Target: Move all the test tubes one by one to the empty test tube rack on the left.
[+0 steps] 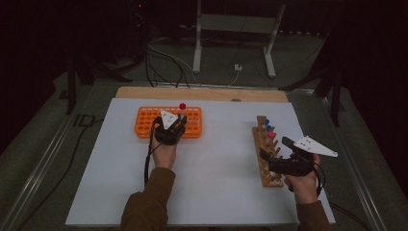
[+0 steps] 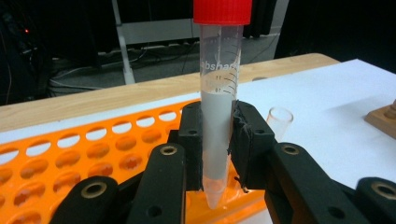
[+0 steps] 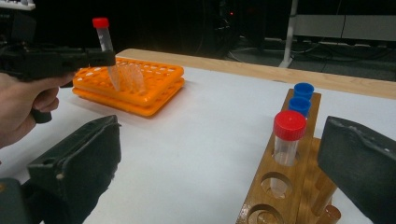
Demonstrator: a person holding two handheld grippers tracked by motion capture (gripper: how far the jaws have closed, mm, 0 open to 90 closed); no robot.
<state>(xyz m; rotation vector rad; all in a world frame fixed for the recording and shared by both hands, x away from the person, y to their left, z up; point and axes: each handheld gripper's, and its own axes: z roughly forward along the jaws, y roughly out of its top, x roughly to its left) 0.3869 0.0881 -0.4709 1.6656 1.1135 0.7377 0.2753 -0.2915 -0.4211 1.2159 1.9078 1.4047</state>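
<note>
The left gripper (image 2: 216,154) pinches a red-capped centrifuge tube (image 2: 218,93) between its jaws, holding it upright just above the orange tube rack (image 2: 70,158) on the white counter (image 1: 216,168). The right gripper (image 3: 224,172) hovers with jaws spread wide beside the wooden rack (image 3: 289,186), which holds one red-capped and two blue-capped tubes.

Red-capped tube (image 2: 218,93): partial print "absha", graduation marks.
</note>
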